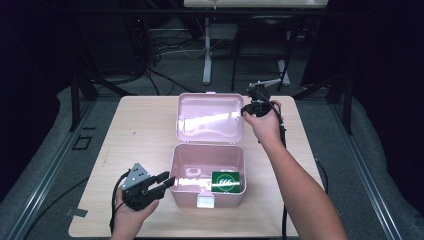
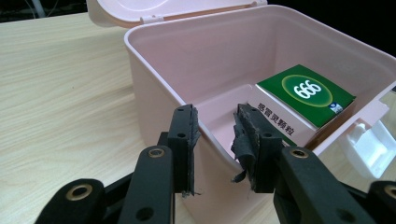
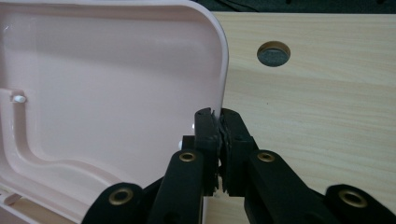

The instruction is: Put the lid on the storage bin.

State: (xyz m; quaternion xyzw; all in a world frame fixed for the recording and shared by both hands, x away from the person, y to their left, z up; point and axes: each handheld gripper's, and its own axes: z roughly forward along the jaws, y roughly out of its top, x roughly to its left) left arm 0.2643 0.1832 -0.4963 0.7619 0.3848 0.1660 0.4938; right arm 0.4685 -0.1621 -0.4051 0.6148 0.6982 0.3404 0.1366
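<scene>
One pink box (image 1: 207,175) stood mid-table, carton (image 1: 226,181) inside. Right gripper (image 3: 219,122) was clamped on the lid (image 3: 112,93) edge; left gripper (image 2: 215,135) was wide at the box wall. Step: lid-closing, probably. Next: swing lid forward.

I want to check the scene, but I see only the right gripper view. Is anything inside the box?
Observer: Yes. One green carton lies in the pink box, at its right side in the high view.
Operator: Where is the left claw?
Observer: The left claw is at the box's left wall, open and holding nothing.
Operator: Does the box have a latch?
Observer: A white latch sits on its front wall.
</scene>
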